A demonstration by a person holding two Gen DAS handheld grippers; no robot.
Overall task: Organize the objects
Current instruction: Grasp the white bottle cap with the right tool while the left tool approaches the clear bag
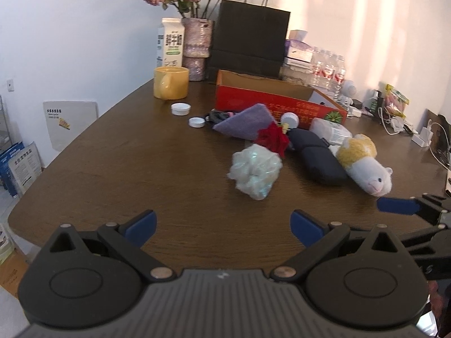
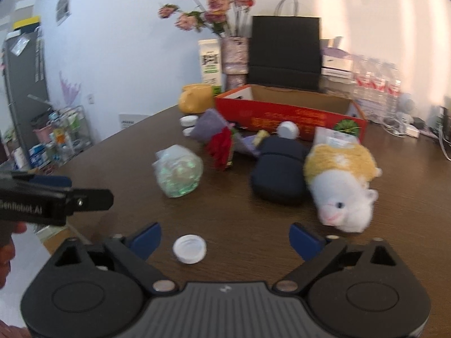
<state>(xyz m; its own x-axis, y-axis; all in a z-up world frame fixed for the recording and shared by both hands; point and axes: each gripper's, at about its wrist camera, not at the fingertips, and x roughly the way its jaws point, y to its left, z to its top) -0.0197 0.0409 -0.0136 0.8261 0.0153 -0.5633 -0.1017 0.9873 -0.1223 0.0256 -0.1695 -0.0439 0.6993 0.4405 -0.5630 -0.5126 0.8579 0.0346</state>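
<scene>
Both hand-held grippers point forward and downward over the dark brown wooden table (image 1: 112, 152). The left gripper (image 1: 224, 229) has its blue-padded jaws spread wide, with only bare tabletop between them. The right gripper (image 2: 225, 242) also has its jaws spread apart; a white round plastic cap (image 2: 189, 248) lies on the table between them, untouched by either pad. A hand shows at the left edge of the right wrist view, behind the left gripper's body.

The open red cardboard box (image 1: 267, 104) stands toward the far side of the table; its visible interior shows plain brown cardboard, and its floor is hidden by the front wall. The yellow ceramic mug (image 1: 170, 82) stands upright to the left of the box; its contents cannot be determined.

A loose group of items lies in front of the box: a white-and-yellow plush animal (image 2: 341, 186) on its side, touching a dark navy soft pouch (image 2: 277, 173); a crumpled clear plastic bag (image 2: 179, 174) set apart to the left; a red fabric flower (image 1: 273, 139); and a purple felt triangle (image 1: 245, 122).
</scene>
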